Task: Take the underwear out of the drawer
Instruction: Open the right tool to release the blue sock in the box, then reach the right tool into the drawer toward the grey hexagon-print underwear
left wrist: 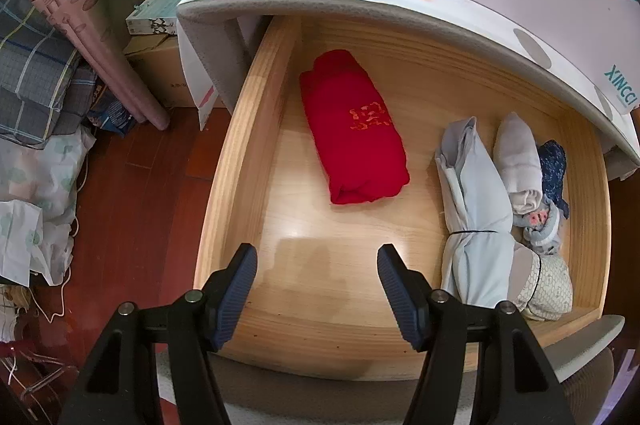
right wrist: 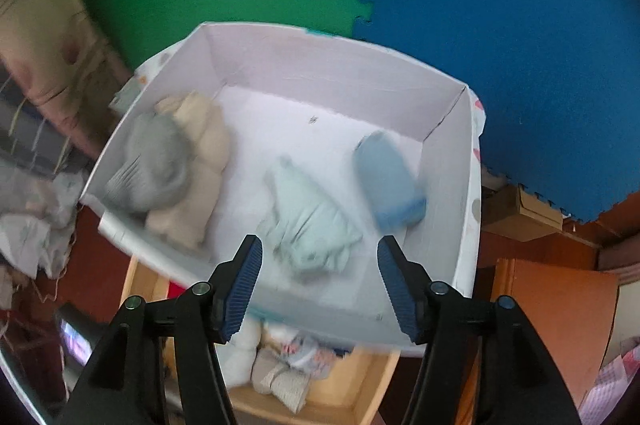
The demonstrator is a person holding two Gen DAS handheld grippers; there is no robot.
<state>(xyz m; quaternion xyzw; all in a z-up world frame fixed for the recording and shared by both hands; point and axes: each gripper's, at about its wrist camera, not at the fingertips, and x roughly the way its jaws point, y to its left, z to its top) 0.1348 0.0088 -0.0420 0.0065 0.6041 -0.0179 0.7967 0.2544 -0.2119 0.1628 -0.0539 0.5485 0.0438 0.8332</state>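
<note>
Wooden drawer [left wrist: 240, 161] stands open; red folded underwear [left wrist: 352, 129] lies mid-frame, more rolled pieces [left wrist: 516, 165] at right. Left claw [left wrist: 318, 289] is spread and empty, as is right claw [right wrist: 320, 285] above the white box [right wrist: 464, 185]. Descend straight, straddle one roll, pinch its middle.
</note>
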